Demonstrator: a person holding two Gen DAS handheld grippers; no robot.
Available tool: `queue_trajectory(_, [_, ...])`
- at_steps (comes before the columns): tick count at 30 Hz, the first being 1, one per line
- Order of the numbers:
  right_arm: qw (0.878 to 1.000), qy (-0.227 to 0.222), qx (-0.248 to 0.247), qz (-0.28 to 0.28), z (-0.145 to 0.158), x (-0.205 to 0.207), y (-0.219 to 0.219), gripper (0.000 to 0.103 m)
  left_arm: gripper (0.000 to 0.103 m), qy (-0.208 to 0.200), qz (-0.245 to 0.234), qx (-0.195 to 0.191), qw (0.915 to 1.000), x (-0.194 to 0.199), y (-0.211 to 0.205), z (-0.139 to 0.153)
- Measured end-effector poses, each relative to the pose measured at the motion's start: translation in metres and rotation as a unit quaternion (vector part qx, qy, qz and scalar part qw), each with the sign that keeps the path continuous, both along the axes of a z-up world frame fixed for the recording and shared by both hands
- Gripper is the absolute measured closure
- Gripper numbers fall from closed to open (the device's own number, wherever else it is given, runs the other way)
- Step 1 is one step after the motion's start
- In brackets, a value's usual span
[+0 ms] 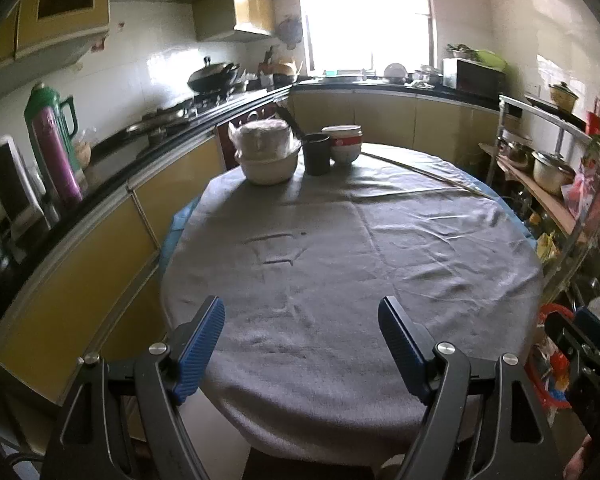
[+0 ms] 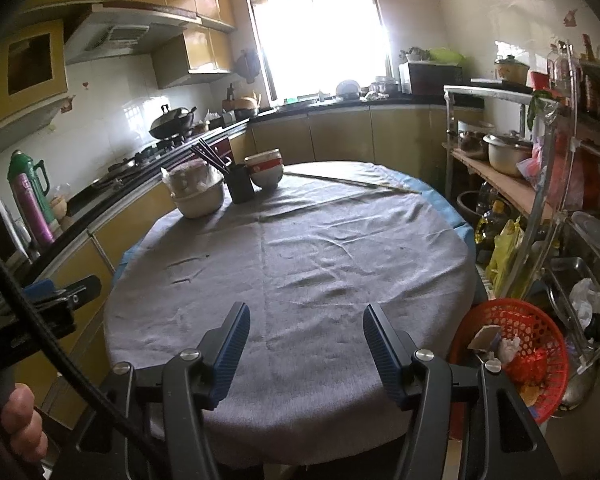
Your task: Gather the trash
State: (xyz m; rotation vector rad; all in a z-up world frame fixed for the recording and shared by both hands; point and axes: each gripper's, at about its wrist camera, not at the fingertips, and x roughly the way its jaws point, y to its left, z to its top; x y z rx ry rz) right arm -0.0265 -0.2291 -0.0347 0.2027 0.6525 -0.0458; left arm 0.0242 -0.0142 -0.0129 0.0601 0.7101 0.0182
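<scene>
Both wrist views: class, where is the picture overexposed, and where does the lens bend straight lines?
Left wrist view: the window is blown out to white, and the counter edge bows into a curve. Right wrist view: the window glares the same way, washing out the wall beside it; the shelf rack posts curve near the rim, and the corners fall to black.

Bowls point(image 2: 265, 168) crowd the table point(image 2: 320, 264)'s far edge; nearer cloth seemingly clear.

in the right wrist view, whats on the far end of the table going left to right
covered cream bowl → black chopstick holder → stacked bowls with red band → long thin stick lying toward the table's right edge
</scene>
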Motion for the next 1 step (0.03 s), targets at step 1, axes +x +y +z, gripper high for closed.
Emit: queue_trajectory(1, [1.0, 0.006, -0.003, 0.001, -0.0044, 0.0079, -0.0001, 0.04, 0.023, 0.012, 0.001, -0.008, 0.9999, 0.0085, 0.0038, -0.0048])
